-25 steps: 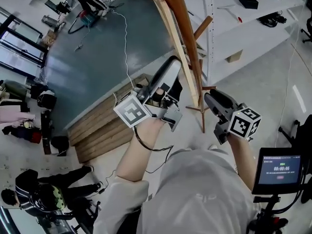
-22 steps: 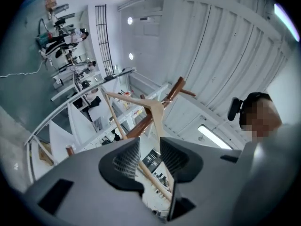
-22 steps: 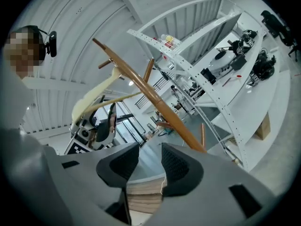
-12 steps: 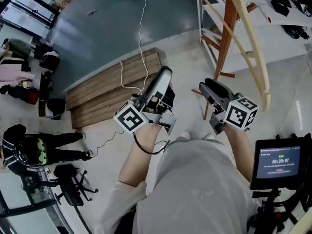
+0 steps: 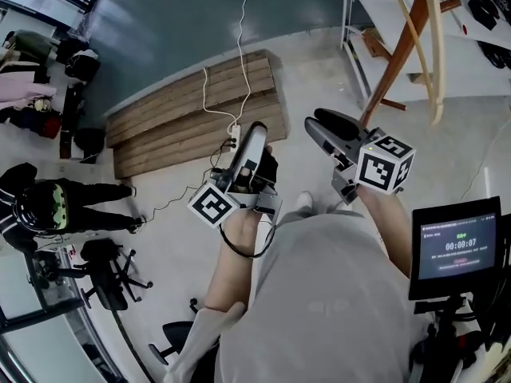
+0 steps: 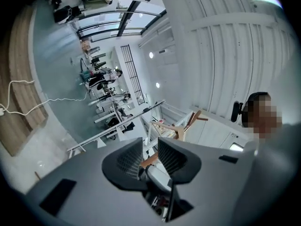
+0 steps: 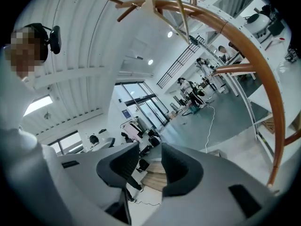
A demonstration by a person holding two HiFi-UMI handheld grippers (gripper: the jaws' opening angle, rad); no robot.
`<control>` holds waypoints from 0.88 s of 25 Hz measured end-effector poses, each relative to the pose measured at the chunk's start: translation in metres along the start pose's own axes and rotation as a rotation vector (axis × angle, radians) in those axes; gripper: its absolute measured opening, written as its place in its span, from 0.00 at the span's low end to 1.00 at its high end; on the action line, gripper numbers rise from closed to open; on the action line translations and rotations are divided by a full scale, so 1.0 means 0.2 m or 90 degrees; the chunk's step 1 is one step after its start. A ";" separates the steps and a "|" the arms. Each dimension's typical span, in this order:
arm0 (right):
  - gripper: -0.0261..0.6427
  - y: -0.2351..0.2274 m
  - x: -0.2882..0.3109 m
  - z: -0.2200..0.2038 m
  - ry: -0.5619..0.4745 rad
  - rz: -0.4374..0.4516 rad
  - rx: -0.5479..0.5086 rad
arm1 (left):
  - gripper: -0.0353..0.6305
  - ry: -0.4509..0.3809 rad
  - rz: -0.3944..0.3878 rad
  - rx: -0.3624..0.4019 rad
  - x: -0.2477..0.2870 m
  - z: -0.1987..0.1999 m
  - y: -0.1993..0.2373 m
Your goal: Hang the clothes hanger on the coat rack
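Observation:
The brown wooden coat rack stands at the top right of the head view. The pale wooden clothes hanger hangs down beside its pole, free of both grippers. My left gripper is low and well left of the rack. Its jaws are closing, with nothing between them. My right gripper is just left of the rack's foot, open and empty. In the right gripper view the rack's pole arcs overhead with pegs at the top. The left gripper view shows the rack far off.
A wooden pallet lies on the floor ahead of the left gripper, with a white cable and power strip across it. White shelving stands behind the rack. A timer screen is at the right. A person in black and an office chair are at the left.
Both grippers have drawn back and away from the rack, the left one also sinking. The hanger stays on the rack, which has shifted to the view's top right.

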State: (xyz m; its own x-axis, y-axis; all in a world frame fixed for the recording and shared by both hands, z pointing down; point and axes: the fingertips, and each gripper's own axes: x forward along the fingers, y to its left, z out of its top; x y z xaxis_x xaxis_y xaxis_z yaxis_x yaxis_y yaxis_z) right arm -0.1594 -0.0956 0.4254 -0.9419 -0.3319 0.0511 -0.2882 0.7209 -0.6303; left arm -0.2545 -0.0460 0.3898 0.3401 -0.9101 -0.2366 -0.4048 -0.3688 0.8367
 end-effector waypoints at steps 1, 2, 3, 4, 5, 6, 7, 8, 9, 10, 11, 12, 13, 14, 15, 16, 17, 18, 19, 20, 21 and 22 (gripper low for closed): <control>0.27 0.04 0.03 -0.01 0.004 0.005 -0.003 | 0.20 -0.004 0.004 -0.003 -0.04 0.01 0.01; 0.27 0.05 0.05 -0.01 0.008 0.011 -0.007 | 0.16 -0.008 0.008 -0.005 -0.07 0.01 0.03; 0.27 0.06 0.06 -0.01 0.012 0.017 -0.011 | 0.12 -0.012 0.013 -0.004 -0.08 0.00 0.04; 0.27 0.07 0.06 -0.01 0.016 0.023 -0.015 | 0.08 -0.014 0.019 -0.002 -0.08 -0.01 0.05; 0.27 0.07 0.06 -0.01 0.019 0.027 -0.018 | 0.06 -0.015 0.024 0.001 -0.08 -0.02 0.06; 0.27 0.06 0.07 -0.01 0.022 0.030 -0.021 | 0.06 -0.014 0.029 0.005 -0.08 -0.03 0.07; 0.27 0.06 0.07 -0.01 0.023 0.032 -0.022 | 0.06 -0.012 0.033 0.010 -0.09 -0.03 0.08; 0.27 0.07 0.07 -0.02 0.024 0.034 -0.024 | 0.06 -0.008 0.038 0.016 -0.09 -0.04 0.09; 0.27 0.07 0.07 -0.02 0.023 0.035 -0.026 | 0.06 -0.006 0.043 0.022 -0.10 -0.04 0.11; 0.27 0.07 0.07 -0.02 0.022 0.035 -0.030 | 0.06 -0.004 0.048 0.027 -0.11 -0.04 0.12; 0.27 0.07 0.07 -0.02 0.020 0.034 -0.035 | 0.06 -0.004 0.052 0.026 -0.11 -0.04 0.13; 0.27 0.07 0.07 -0.02 0.019 0.032 -0.040 | 0.06 -0.004 0.055 0.023 -0.11 -0.04 0.14; 0.27 0.07 0.07 -0.02 0.019 0.030 -0.041 | 0.06 -0.003 0.056 0.019 -0.11 -0.03 0.15; 0.27 0.07 0.07 -0.02 0.020 0.029 -0.039 | 0.06 -0.002 0.054 0.015 -0.11 -0.03 0.15; 0.27 0.08 0.07 -0.03 0.021 0.028 -0.037 | 0.06 0.000 0.052 0.007 -0.11 -0.03 0.15; 0.27 0.08 0.07 -0.03 0.023 0.026 -0.035 | 0.06 0.002 0.050 0.000 -0.11 -0.03 0.15; 0.27 0.08 0.07 -0.04 0.023 0.023 -0.034 | 0.06 0.005 0.049 -0.004 -0.10 -0.03 0.15; 0.27 0.09 0.07 -0.04 0.022 0.021 -0.033 | 0.06 0.009 0.047 -0.004 -0.10 -0.03 0.15; 0.27 0.09 0.07 -0.04 0.019 0.021 -0.033 | 0.06 0.015 0.045 -0.001 -0.10 -0.03 0.15; 0.27 0.09 0.07 -0.03 0.016 0.021 -0.034 | 0.06 0.022 0.044 0.001 -0.09 -0.03 0.14; 0.27 0.08 0.07 -0.02 0.014 0.021 -0.035 | 0.06 0.029 0.044 0.002 -0.08 -0.04 0.15; 0.27 0.07 0.07 -0.02 0.012 0.021 -0.037 | 0.06 0.033 0.043 0.002 -0.07 -0.05 0.15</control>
State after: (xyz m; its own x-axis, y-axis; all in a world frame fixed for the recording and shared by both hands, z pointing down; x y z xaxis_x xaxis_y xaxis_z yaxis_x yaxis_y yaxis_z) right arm -0.1772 -0.0874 0.4197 -0.9538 -0.2969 0.0462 -0.2667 0.7655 -0.5856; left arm -0.2641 -0.0426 0.4234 0.3555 -0.9221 -0.1529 -0.4309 -0.3068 0.8486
